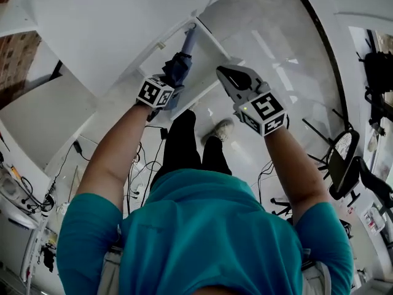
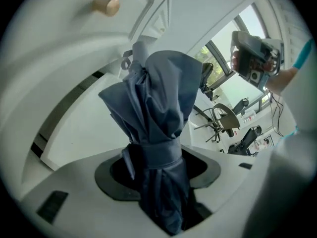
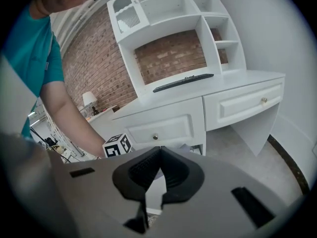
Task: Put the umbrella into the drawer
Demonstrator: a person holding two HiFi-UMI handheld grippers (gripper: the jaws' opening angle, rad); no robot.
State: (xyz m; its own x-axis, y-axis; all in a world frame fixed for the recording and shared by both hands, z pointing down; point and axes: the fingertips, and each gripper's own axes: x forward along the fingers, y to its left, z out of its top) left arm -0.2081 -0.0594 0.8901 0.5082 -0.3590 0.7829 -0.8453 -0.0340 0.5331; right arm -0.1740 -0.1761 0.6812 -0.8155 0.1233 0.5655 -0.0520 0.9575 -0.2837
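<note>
I count one umbrella (image 2: 159, 108), a folded blue-grey one with its strap wound round the middle, and two tongs. The left tongs (image 2: 159, 182) are clamped on the umbrella. It runs up between the jaws, which close on the lower part below the strap, and the bunched canopy and the far end stand out well past the tips. The right tongs (image 3: 160, 150) are together at the tips with nothing between them.

In the head view the umbrella sticks out ahead of the left tongs, away from the person. It lies over a white rectangular frame with raised edges on the white desk (image 1: 110, 35). I cannot tell from that view whether any part of it is inside the frame or only above it. The right tongs are near the umbrella's right side and apart from it.

In the left gripper view one wooden knob (image 2: 105, 6) shows on a white panel at the upper left, beyond the umbrella. The right gripper view shows two drawer fronts under the tabletop (image 3: 233, 83), the left drawer front (image 3: 168, 128) and the right drawer front (image 3: 242, 107). Each has one small knob, and both look closed. One dark bar (image 3: 183, 82) lies along the back of the tabletop.
</note>
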